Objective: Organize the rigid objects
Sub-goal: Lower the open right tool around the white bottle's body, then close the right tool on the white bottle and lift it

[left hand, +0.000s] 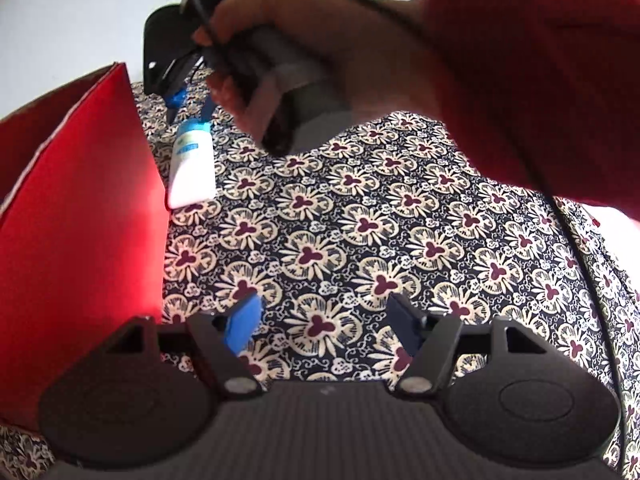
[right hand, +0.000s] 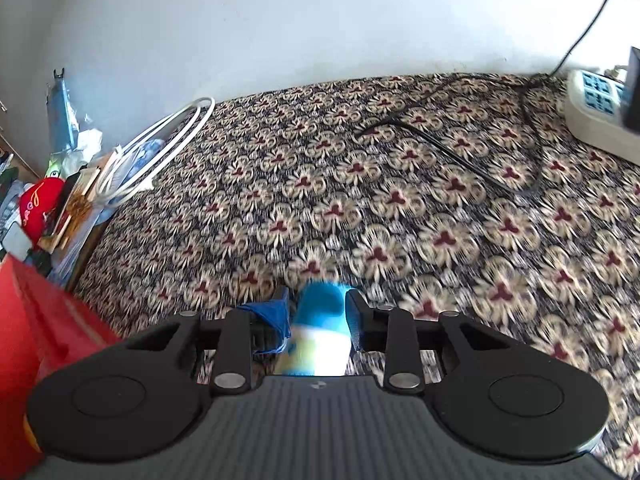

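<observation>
My sleeve [left hand: 540, 80] hides the far surface; my right claw [right hand: 320, 316] covers the blurred bottle's [right hand: 320, 332] lower end.

Between my left gripper's [left hand: 322, 320] parted jaws lies only bare floral cloth [left hand: 360, 240], and the way straight ahead is open for a stretch. Left of those jaws the red box [left hand: 80, 208] wall stands close, blocking that side. Ahead and above, my right hand [left hand: 320, 64] and red sleeve [left hand: 540, 80] bar the upper passage. My right gripper's [right hand: 320, 320] jaws are filled by the white and blue bottle [right hand: 320, 332]. Beyond them the cloth runs free; a black cable [right hand: 460, 152] loops far ahead right, a power strip [right hand: 596, 116] farther right, clutter [right hand: 80, 184] far left.
</observation>
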